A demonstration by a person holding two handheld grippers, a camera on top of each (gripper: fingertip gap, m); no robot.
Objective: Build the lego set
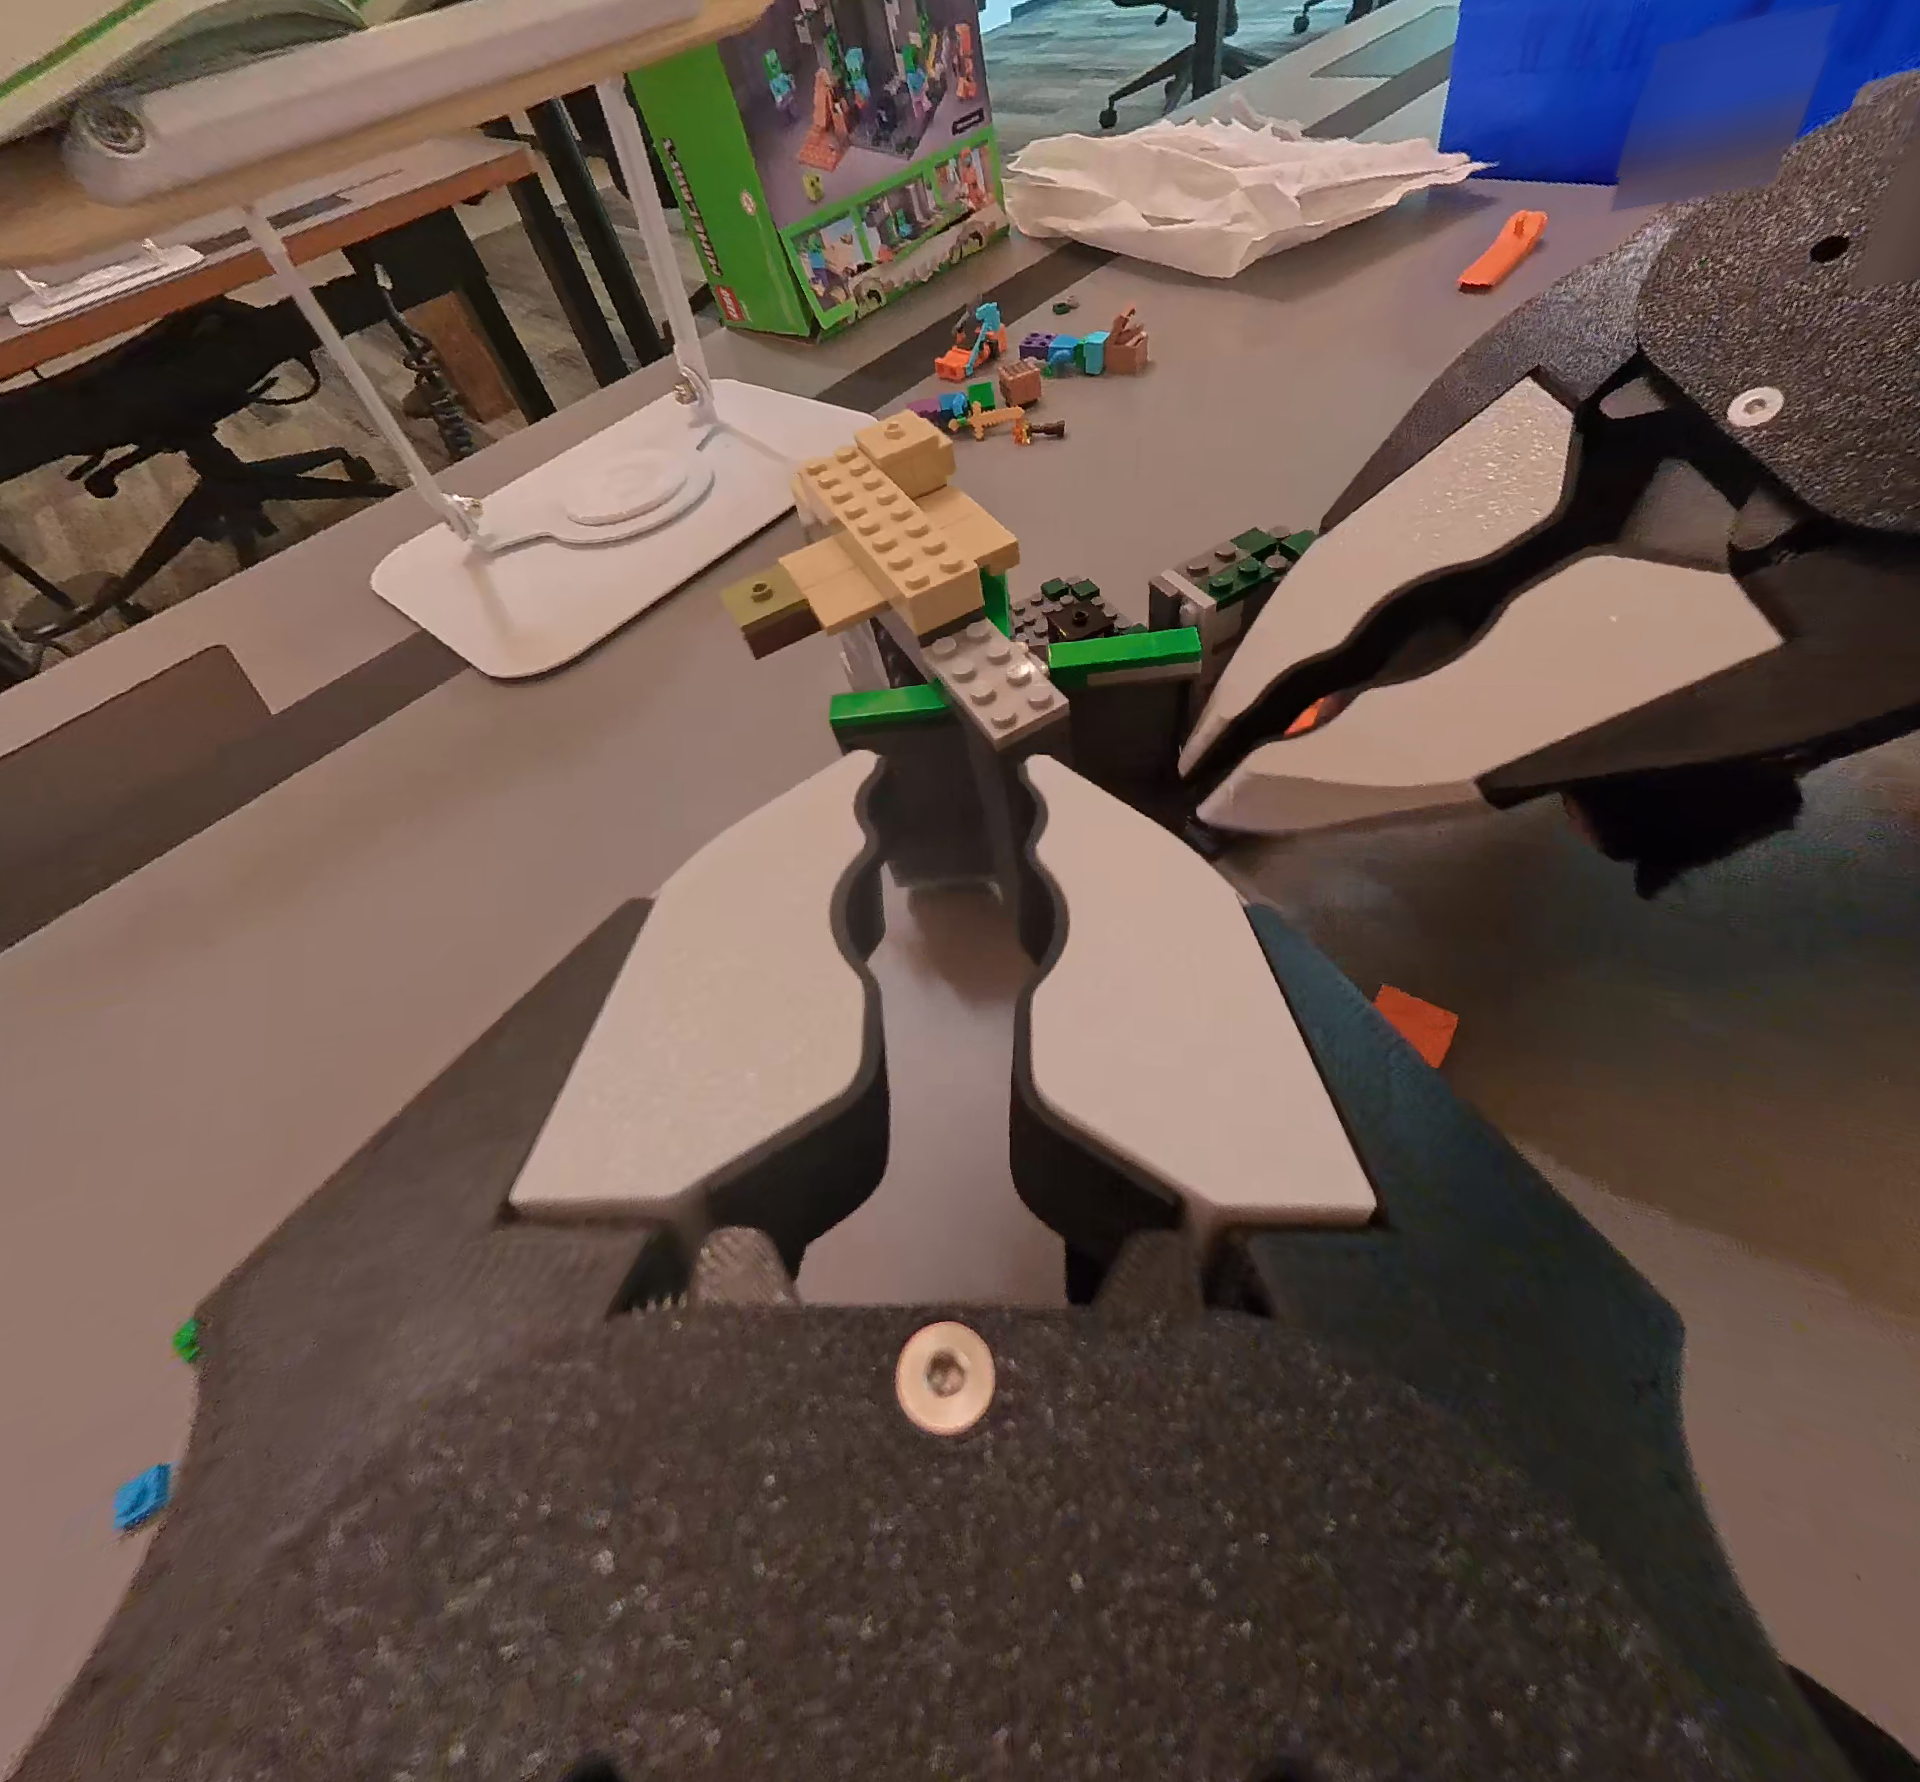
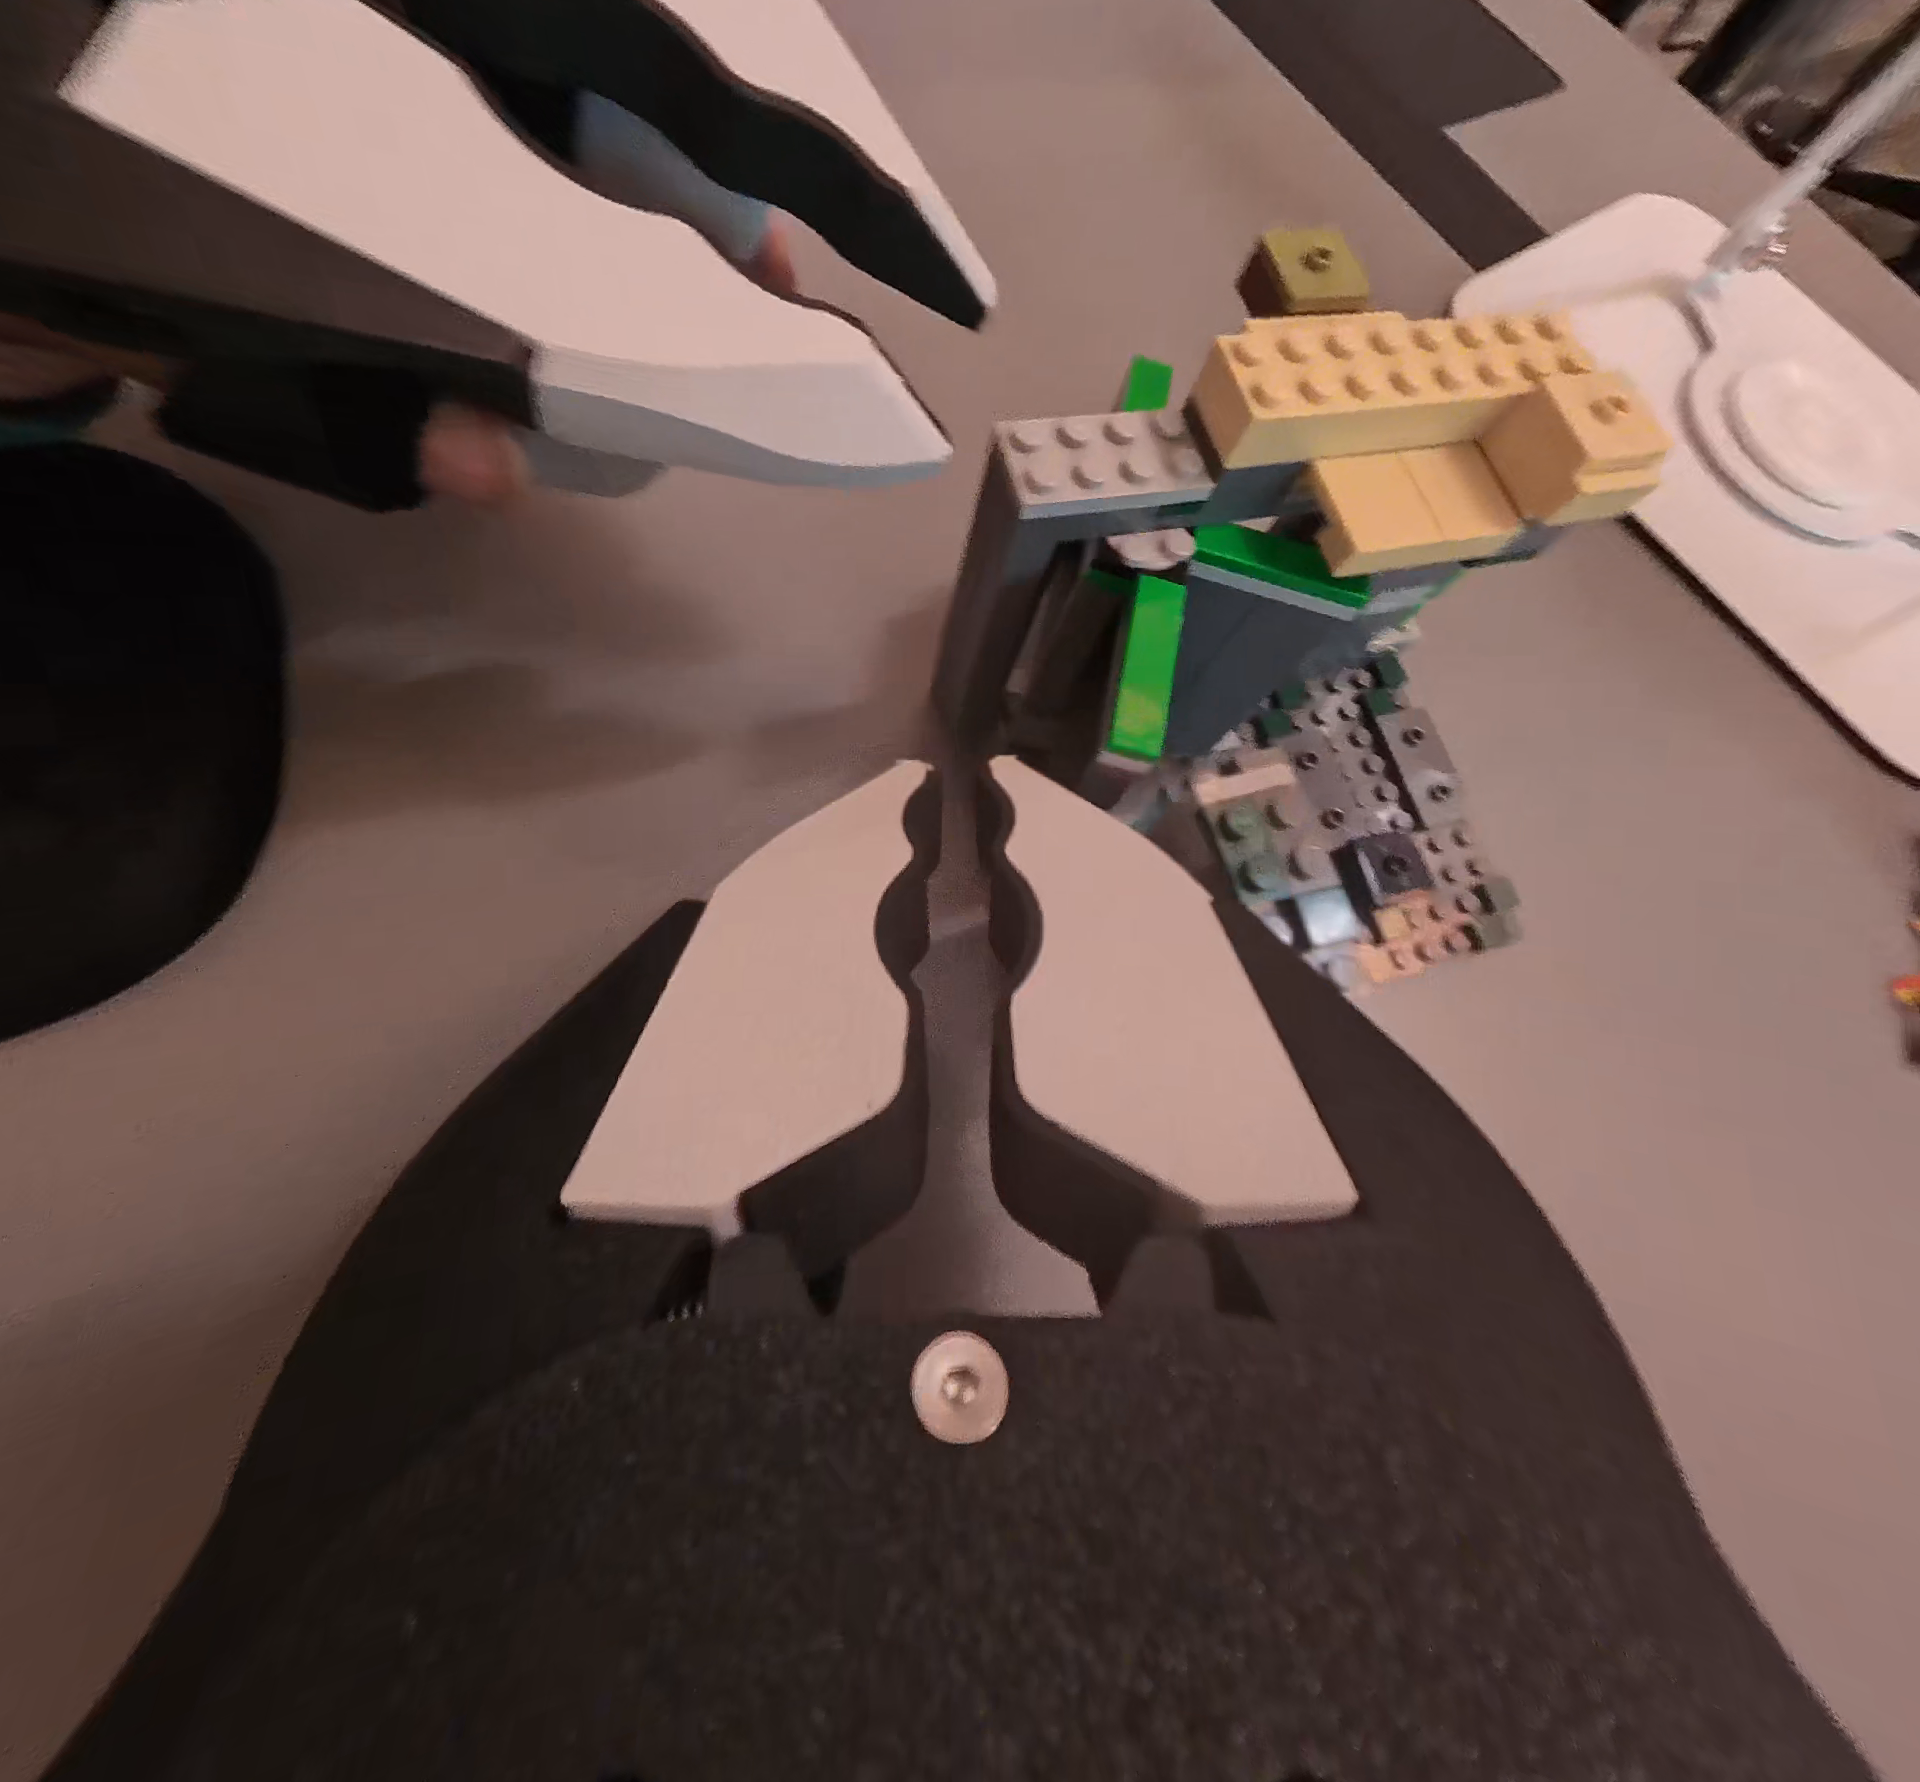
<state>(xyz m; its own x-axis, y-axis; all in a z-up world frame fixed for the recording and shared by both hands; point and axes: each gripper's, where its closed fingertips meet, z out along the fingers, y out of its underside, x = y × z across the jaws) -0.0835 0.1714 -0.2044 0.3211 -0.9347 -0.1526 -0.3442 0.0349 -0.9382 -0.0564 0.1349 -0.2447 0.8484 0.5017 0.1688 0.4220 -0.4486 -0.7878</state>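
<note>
box top (image 1: pixel 831 122) cut off, loose bits (image 1: pixel 1039 371) too small

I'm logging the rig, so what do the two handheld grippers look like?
Both match: the left gripper and right gripper have speckled black textured bodies, a silver screw at centre, and pale grey fingers with wavy black inner pads. No cables show.

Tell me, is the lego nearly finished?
Not yet, I think. Done: a gray and green tower with a tan roof stands on the table. In hand: the left gripper has its fingers around the tower's dark wall; the right gripper seems to pinch a tiny orange piece. Left: loose colorful pieces wait near the box.
</note>
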